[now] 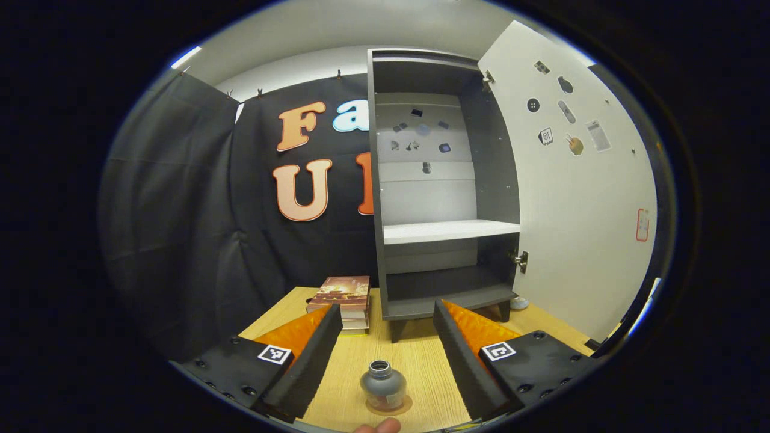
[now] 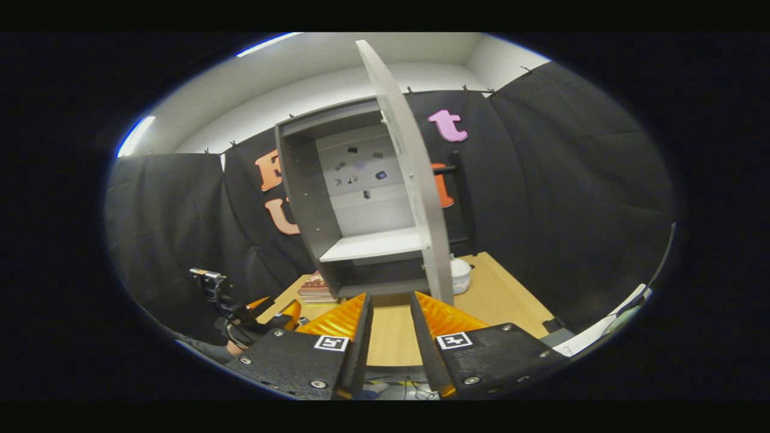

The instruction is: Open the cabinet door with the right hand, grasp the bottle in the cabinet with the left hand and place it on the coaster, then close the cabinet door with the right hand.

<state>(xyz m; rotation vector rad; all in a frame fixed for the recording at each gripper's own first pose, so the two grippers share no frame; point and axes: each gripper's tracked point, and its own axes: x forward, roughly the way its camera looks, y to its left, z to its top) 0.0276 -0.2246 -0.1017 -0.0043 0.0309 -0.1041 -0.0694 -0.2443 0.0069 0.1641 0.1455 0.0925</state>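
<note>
Bottle [image 1: 382,385] stands upright on the coaster [image 1: 388,405] near the front edge of the worktop [image 1: 415,355], between the left gripper [image 1: 387,337] fingers w/ clear gaps either side. Jaws wide apart, holding nothing. So the placing part looks done; cabinet [image 1: 445,180] shelves are bare.

What's left, by my read: shut the door. Door [image 2: 415,198] stands swung wide open, seen nearly edge-on in the right gripper view, its long axis vertical, its free edge just ahead of and slightly right of the right gripper [image 2: 391,316]. Dark handle [image 2: 460,198] sits on the door's far face, away from the cabinet opening. Right gripper's jaws part-open w/ a narrow gap, gripping nothing; worktop shows between the fingers.

Right hand is the nearer one to the door edge; left is back by the bottle. Push would need to go toward the cabinet front, from the handle side.

Books [image 1: 343,300] stacked left of the cabinet base, a white jar [image 2: 460,275] behind the door by the worktop's right side.
</note>
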